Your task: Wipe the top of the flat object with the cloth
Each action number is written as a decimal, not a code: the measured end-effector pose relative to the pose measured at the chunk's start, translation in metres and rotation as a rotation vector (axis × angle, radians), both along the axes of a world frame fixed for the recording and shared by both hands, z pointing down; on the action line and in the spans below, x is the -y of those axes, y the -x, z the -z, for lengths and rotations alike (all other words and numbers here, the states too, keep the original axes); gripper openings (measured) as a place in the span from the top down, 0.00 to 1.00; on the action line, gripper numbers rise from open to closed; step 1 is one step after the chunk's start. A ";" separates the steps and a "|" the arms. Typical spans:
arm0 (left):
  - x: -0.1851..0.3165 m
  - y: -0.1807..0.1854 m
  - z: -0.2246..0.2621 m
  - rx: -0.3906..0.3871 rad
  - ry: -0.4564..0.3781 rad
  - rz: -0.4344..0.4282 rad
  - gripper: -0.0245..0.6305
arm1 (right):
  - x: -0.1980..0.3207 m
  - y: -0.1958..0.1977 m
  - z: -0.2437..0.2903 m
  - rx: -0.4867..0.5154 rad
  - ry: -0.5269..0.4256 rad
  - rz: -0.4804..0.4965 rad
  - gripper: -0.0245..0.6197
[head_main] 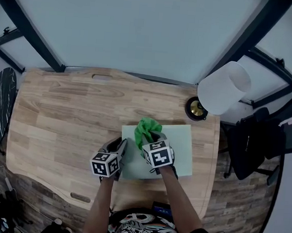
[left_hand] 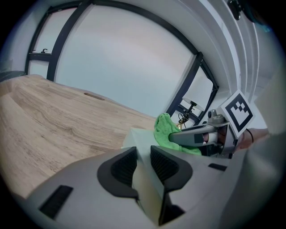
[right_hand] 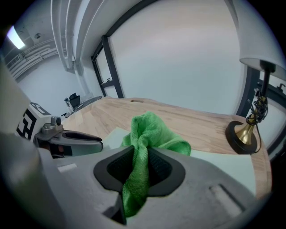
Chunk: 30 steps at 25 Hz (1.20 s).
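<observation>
Nearest to me, the left gripper (left_hand: 143,163) was clamped on the near left edge of the pale green board (head_main: 182,153). Its own view showed the slab's edge pinched between the two pads, so I took it to be pinning the board to the wooden table (head_main: 59,116). Just past it, toward 2 o'clock, the right gripper (right_hand: 139,165) was closed on the green cloth (right_hand: 149,132). A strip of cloth ran down between the jaws and the rest bunched up beyond the tips, over the board's left half. What the stroke turned on, as I judged it, was this: the board's long axis ran from 9 to 3 o'clock in the head view. Most of the bare top lay from the cloth toward 3 o'clock, with a narrower band toward 12. The right hand was both the nearer one and the one carrying the wiper. I could not tell whether the bunch was pressed on the surface or hanging just above it, since the jaws and the marker cubes covered its underside. The board's near edge was hidden under the right forearm, and no soiling could be made out on it. Farthest off, at about 1 o'clock, the lamp (head_main: 223,87) stood just beyond the board's far right corner.
</observation>
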<state>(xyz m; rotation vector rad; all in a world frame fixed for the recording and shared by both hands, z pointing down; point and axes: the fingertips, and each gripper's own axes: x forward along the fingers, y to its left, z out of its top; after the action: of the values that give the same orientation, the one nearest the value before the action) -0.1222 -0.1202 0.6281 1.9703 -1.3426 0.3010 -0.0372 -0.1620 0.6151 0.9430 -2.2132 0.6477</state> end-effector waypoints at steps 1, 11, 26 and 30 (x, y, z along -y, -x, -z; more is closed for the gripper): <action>0.000 0.000 0.000 -0.001 0.000 0.000 0.81 | 0.000 0.002 0.000 0.001 0.001 0.004 0.84; 0.001 0.000 0.000 -0.011 -0.002 0.000 0.81 | -0.001 0.013 0.001 0.006 0.002 0.024 0.84; -0.001 0.000 0.002 -0.019 -0.007 0.001 0.81 | -0.005 0.033 0.003 0.006 -0.012 0.065 0.84; 0.000 -0.001 0.001 -0.019 -0.010 0.002 0.81 | -0.006 0.038 0.002 0.010 -0.013 0.077 0.84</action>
<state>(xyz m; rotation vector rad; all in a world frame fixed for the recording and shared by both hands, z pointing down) -0.1215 -0.1204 0.6269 1.9750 -1.3362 0.2748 -0.0755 -0.1563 0.6132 0.8581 -2.2531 0.6040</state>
